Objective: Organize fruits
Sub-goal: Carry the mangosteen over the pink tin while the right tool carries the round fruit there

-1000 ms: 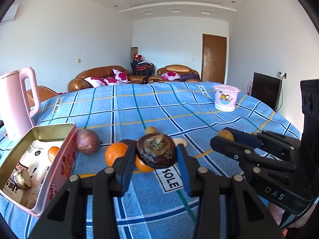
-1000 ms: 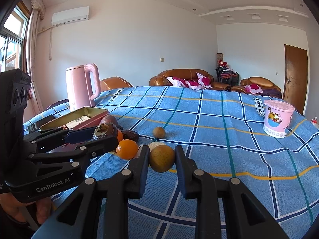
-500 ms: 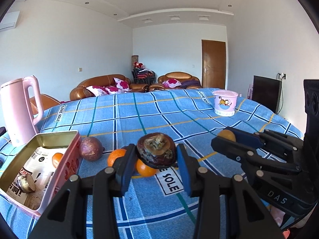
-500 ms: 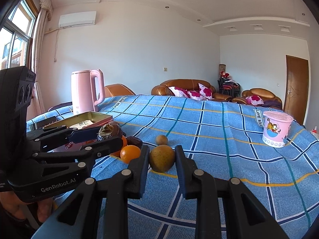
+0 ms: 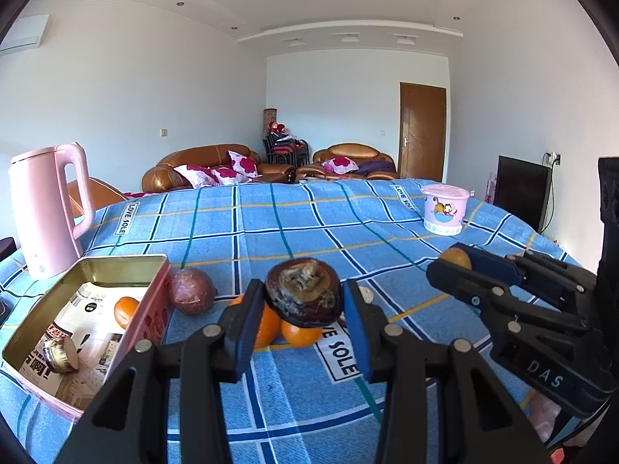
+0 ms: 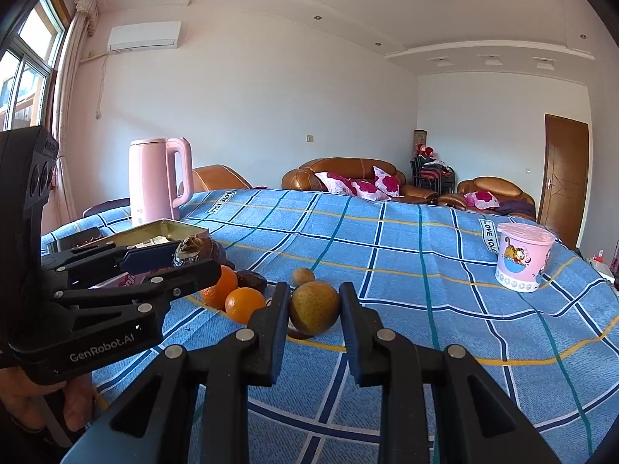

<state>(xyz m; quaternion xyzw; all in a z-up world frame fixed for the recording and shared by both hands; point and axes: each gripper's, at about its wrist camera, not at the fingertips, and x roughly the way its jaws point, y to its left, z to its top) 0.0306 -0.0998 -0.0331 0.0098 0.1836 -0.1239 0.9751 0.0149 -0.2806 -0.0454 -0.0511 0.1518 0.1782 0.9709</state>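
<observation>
Fruits are split between the two grippers, the tablecloth and a tin. Nearest in the left wrist view, the left gripper (image 5: 303, 303) clamps a dark brown halved fruit (image 5: 303, 292), its wrinkled cut face toward the camera, held clear above the blue checked tablecloth (image 5: 294, 398). In the right wrist view the right gripper (image 6: 314, 309) pinches a round yellow-brown fruit (image 6: 314, 308) between its blue pads, also lifted off the cloth.

Just behind the held dark fruit, two oranges (image 5: 301, 333) lie side by side on the cloth, next to a "LOVE SOLE" label. To their left a purple passion fruit (image 5: 192, 290) rests against the wall of an open metal tin (image 5: 154, 309) with a pink printed side. Inside the tin lie another orange (image 5: 125, 311), a small foil-wrapped piece (image 5: 60, 353) and printed paper lining the bottom. From the right wrist view, a dark date-like fruit (image 6: 251, 281) sits behind the oranges and a small brown round fruit (image 6: 303, 276) lies a little farther out.

Beyond the tin a pink kettle (image 5: 48, 208) stands near the left edge of the cloth. Farther right, a pink tub (image 5: 445, 208) with a cartoon tiger stands alone. Brown leather sofas (image 5: 201, 168) with flowered cushions line the far wall beside a wooden door (image 5: 422, 131).
</observation>
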